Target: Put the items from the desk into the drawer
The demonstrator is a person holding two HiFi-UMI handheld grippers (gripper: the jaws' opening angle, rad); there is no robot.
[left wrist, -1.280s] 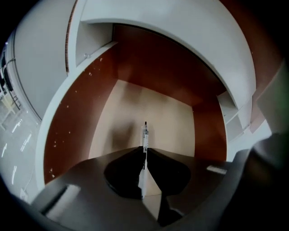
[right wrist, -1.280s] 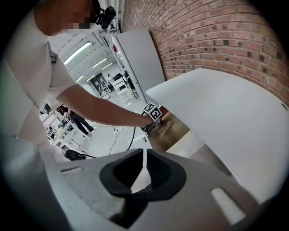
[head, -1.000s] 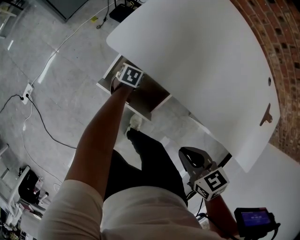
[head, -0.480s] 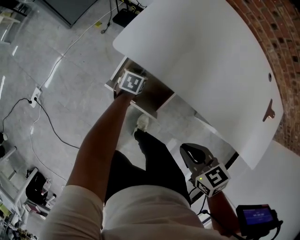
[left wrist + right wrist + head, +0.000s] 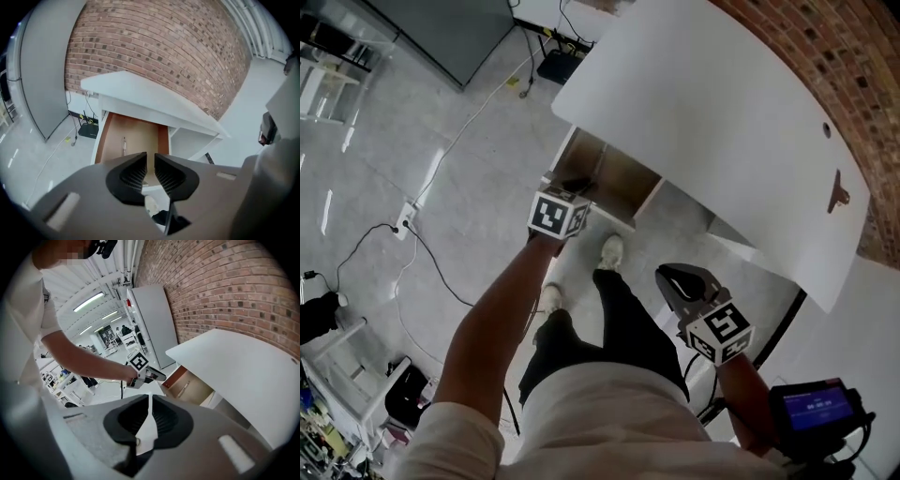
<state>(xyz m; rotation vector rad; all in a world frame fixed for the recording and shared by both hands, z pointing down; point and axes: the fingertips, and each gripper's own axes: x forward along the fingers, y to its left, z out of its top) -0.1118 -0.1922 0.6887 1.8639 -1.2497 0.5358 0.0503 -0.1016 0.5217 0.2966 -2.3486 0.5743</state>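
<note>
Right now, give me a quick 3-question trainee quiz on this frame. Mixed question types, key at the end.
1. True or false: the drawer is pushed fully shut.
2. In the left gripper view, what lies inside the drawer?
A. a slim pen-like item
B. a coffee mug
C. a folded towel
3. Short answer: which is closer to the drawer, the left gripper or the right gripper?

Key: 1 false, it is pulled open; 2 A; 3 the left gripper, which is at the drawer's front edge.
</note>
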